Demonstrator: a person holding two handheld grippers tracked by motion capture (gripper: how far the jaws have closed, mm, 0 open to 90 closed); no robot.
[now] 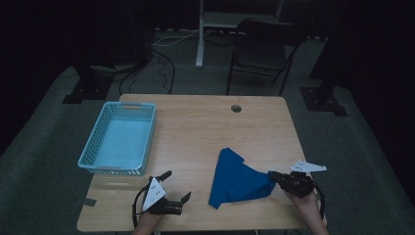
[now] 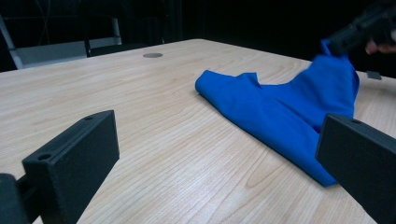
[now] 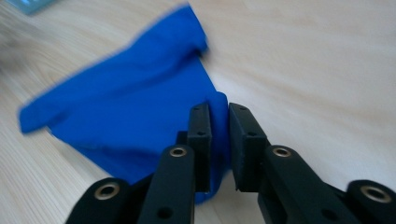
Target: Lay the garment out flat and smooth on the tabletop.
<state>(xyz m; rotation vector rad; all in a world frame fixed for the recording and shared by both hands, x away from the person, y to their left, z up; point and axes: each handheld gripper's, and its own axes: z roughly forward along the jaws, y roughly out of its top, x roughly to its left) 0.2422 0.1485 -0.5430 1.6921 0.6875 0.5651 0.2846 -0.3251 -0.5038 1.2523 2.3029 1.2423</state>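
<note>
A dim room with a folding chair (image 1: pixel 259 46) and grey carpet is seen behind a pale wood-grain table (image 1: pixel 195 132), on which a light blue lattice basket (image 1: pixel 119 138) is set at the left and a crumpled blue cloth (image 1: pixel 238 178) is spread right of centre. A corner of the soft cloth is pinched and lifted between the narrowly parted jaws of the right gripper (image 3: pixel 219 142). The left gripper (image 1: pixel 176 186) is held wide apart and empty over bare wood, near the front edge.
</note>
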